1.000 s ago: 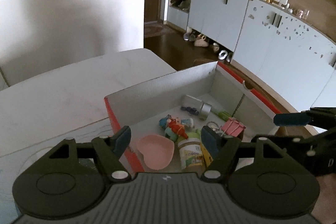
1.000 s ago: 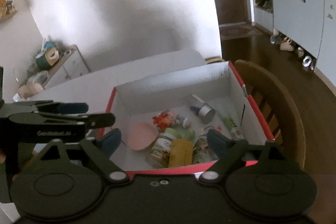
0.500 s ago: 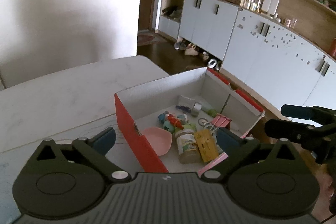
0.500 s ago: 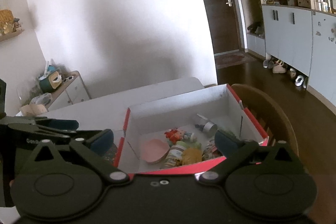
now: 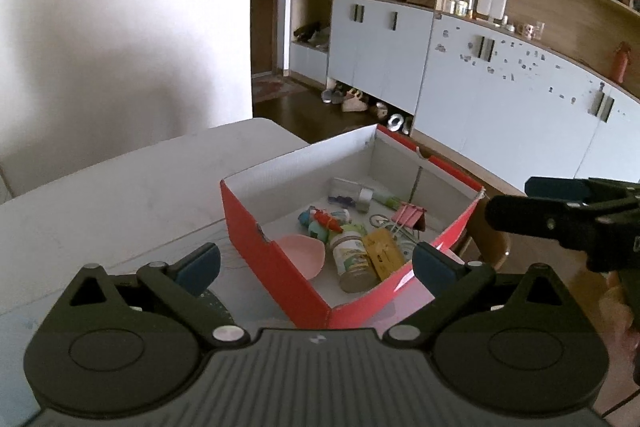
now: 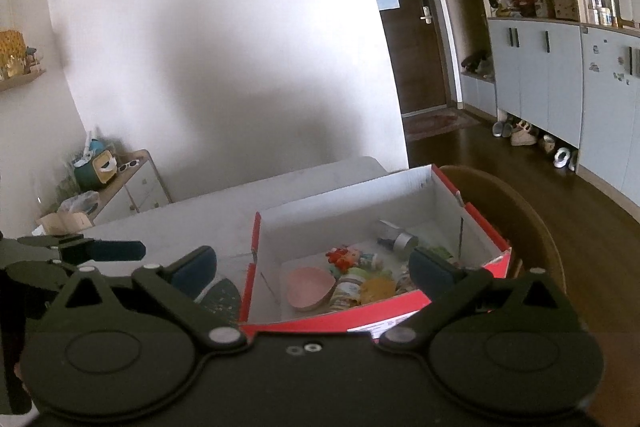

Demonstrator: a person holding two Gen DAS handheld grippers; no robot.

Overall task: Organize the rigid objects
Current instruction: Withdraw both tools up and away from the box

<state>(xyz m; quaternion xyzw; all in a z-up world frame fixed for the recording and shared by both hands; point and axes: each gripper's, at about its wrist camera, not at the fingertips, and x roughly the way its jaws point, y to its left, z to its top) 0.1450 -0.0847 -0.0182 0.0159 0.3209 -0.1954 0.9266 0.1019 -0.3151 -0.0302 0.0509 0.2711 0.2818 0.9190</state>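
Note:
A red cardboard box [image 5: 280, 267] with a white inside stands on the white table [image 5: 120, 187]; it also shows in the right wrist view [image 6: 400, 311]. Inside lie a pink heart-shaped dish [image 5: 302, 255], a labelled jar [image 5: 354, 261], a yellow packet [image 5: 384, 253], a pink binder clip [image 5: 410, 217], a small toy figure [image 5: 324, 219] and a silver-capped bottle [image 5: 356, 191]. My left gripper [image 5: 316, 263] is open and empty, above and behind the box. My right gripper [image 6: 312, 263] is open and empty, likewise back from the box.
A wooden chair [image 6: 516, 227] stands right of the box. A dark round mat [image 6: 220, 293] lies on the table left of the box. Pale cabinets [image 5: 480, 79] line the far wall, with shoes on the wooden floor. A low sideboard [image 6: 120, 183] stands at the left.
Both grippers have pulled back and up from the box, so it looks smaller and farther. The left jaws have opened wider. Nothing was picked up.

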